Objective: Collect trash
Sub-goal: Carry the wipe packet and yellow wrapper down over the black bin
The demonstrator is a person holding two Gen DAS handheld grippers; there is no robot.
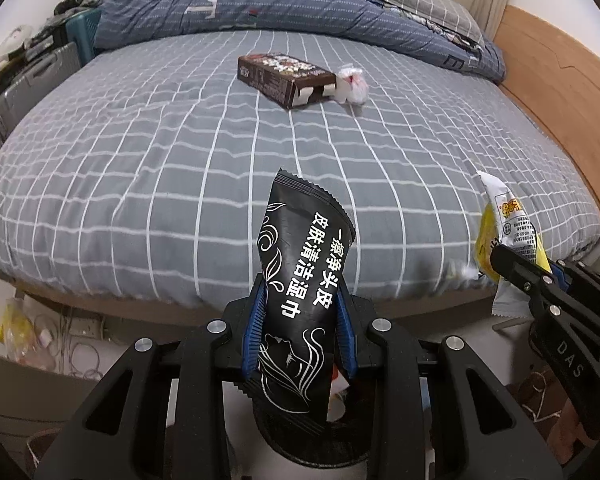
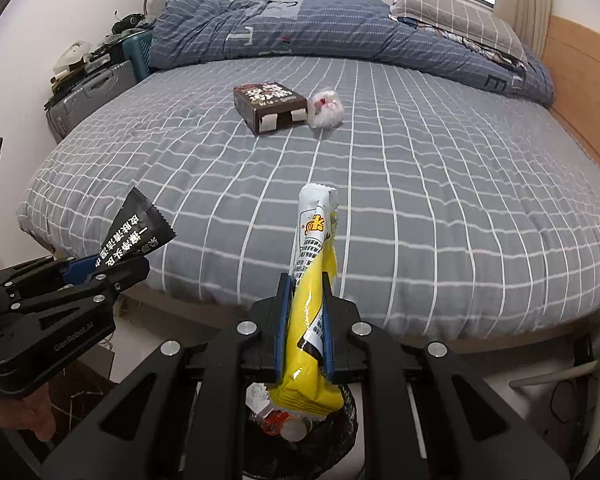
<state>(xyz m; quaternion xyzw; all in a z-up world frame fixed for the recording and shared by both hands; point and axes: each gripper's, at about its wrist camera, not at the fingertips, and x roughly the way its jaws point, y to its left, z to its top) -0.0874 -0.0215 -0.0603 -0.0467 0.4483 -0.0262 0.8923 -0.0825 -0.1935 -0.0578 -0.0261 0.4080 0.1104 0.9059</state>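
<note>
My left gripper (image 1: 302,316) is shut on a black wet-wipe packet (image 1: 300,280) with white writing, held upright above a dark round bin (image 1: 320,440) on the floor. My right gripper (image 2: 305,320) is shut on a yellow and white snack wrapper (image 2: 312,308), held over a black mesh trash bin (image 2: 340,428) with litter inside. Each gripper shows in the other's view: the right gripper (image 1: 512,264) with the yellow wrapper (image 1: 508,224), the left gripper (image 2: 112,268) with the black packet (image 2: 140,228). On the bed lie a brown box (image 1: 286,76) and a crumpled white bag (image 1: 352,84).
The bed with a grey checked sheet (image 1: 180,160) fills the view ahead, a blue duvet (image 1: 240,8) and a pillow (image 1: 416,0) at its far side. A wooden bed frame (image 1: 560,80) runs along the right. A grey suitcase (image 2: 88,92) stands at the left. Cables and a yellow bag (image 1: 12,320) lie on the floor.
</note>
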